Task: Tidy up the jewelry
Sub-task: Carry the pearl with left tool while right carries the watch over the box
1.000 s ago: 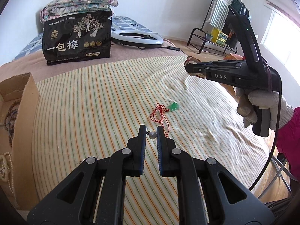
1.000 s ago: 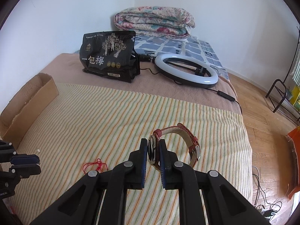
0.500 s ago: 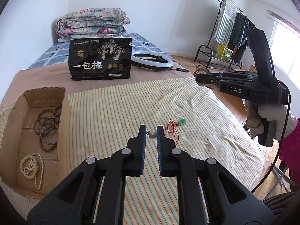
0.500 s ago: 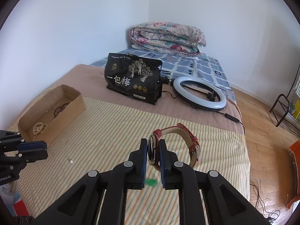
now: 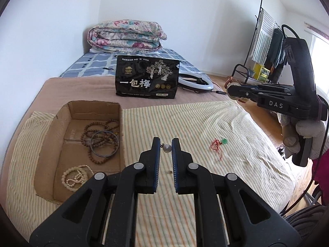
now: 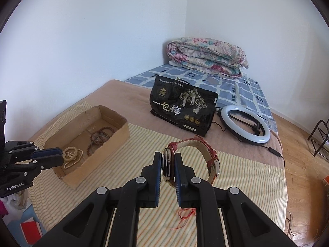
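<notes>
- My left claw: jaws narrow, pinching a small grey bead w/ a tiny metal loop, prob. an earring or pendant. It's up off the striped sheet, just right of the cardboard box.
- My right claw: jaws closed on the face of a watch; its red-and-cream strap arches out to the right, buckle hanging free. It's held well above the sheet, well right of the box.
- Box holds brown bead strings, a dark bangle and a pearl-coloured strand. Pearls sit at the near end, brown beads + bangle toward the far end.
- Still loose on the sheet, well right of the box: a red cord w/ green pendant.
- Step, as I judge it: carry phase, both claws loaded, nothing dropped in yet.
- Next move calls for: swing left claw over the box's right wall, get low above the bare cardboard, then open. The bead is small and round, so a drop from height could bounce or roll.
- Watch goes after; the strap is floppy, so lower it till the strap touches the box floor before letting go. Keep the two claws from crowding over the box.
- Cord w/ pendant left for a later trip.
</notes>
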